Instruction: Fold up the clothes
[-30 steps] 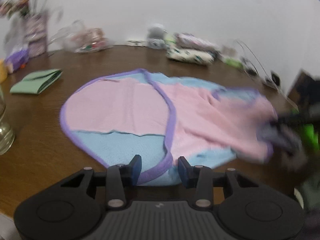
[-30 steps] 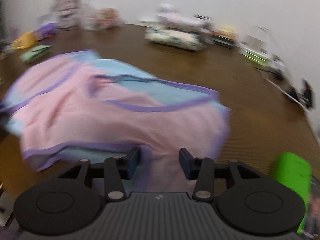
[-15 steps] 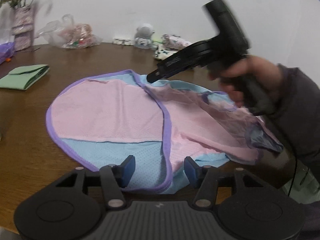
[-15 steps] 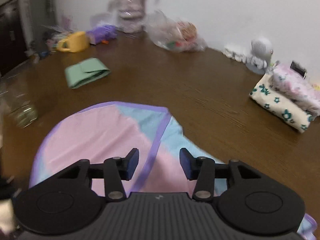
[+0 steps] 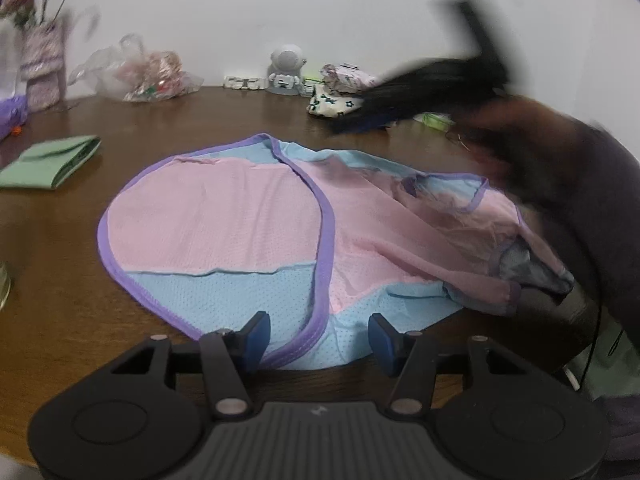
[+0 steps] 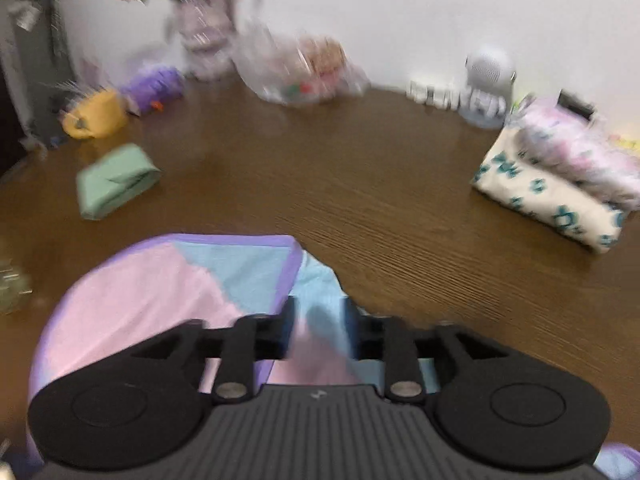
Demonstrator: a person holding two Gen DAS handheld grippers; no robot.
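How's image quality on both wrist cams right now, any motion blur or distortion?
Left wrist view: mostly sharp on the pink and blue garment, but the right tool crossing the frame is a heavy smear; fisheye bends the table edge. Right wrist view: blurred all over, the flower vase and plastic bag worst; corners vignetted dark.

blur: right tongs, smeared | cut off: green folded cloth at left edge
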